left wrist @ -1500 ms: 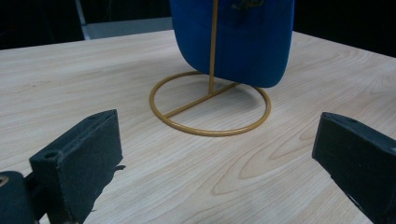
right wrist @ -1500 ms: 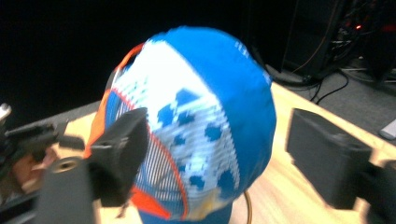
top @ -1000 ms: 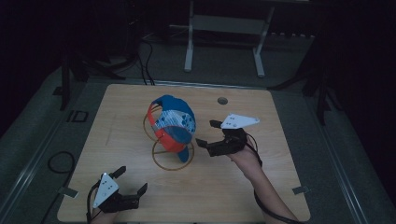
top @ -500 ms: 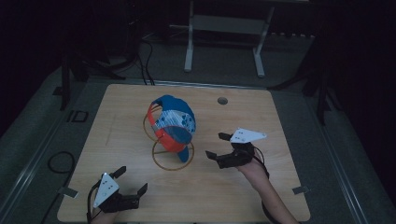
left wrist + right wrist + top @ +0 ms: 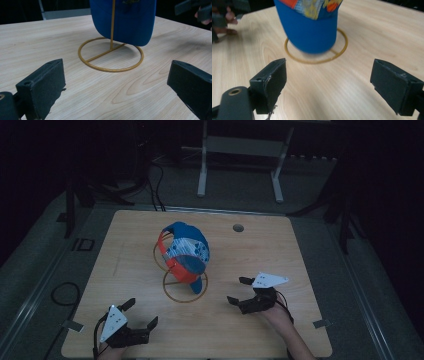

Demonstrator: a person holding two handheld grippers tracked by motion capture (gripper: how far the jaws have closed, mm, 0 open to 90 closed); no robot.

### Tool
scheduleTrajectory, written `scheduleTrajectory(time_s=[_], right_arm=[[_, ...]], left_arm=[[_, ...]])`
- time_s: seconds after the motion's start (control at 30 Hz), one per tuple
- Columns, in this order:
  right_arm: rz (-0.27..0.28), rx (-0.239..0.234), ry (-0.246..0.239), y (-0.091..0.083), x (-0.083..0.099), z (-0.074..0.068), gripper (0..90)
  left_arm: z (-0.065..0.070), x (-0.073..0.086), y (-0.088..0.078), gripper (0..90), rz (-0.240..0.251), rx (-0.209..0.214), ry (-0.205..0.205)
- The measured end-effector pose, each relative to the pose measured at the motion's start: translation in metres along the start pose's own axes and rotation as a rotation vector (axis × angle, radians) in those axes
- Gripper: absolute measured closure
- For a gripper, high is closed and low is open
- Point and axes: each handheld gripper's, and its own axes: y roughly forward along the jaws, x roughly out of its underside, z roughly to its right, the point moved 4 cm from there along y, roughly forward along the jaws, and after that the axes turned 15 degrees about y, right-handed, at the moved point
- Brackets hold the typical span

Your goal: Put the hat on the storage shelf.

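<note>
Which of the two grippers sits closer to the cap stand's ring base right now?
The right gripper: it sits just right of the ring base, while the left gripper stays back by the table's near edge.

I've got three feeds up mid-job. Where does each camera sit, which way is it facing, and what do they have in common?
High view: fixed above the person's side, looking forward and down on the wooden table; shows the cap on its wire stand, the left gripper, the right gripper, and a forearm.
Left gripper view: rides the left gripper, low over the table, facing the stand's ring base and the cap's blue brim; both jaws wide apart.
Right gripper view: rides the right gripper, facing the cap's brim from the opposite side; jaws apart.
Shared: all three show the cap and stand.
</note>
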Motion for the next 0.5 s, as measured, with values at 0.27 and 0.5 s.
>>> scheduleTrajectory(time_s=[0.27, 0.5], right_arm=[[-0.036, -0.004, 0.004, 0.002, 0.024, 0.005, 13.5], [-0.044, 0.016, -0.025, 0.004, 0.034, 0.009, 13.9]], left_arm=[[0.001, 0.0, 0.001, 1.8, -0.003, 0.003, 0.002], [0.001, 0.001, 0.001, 1.8, -0.004, 0.003, 0.002]])
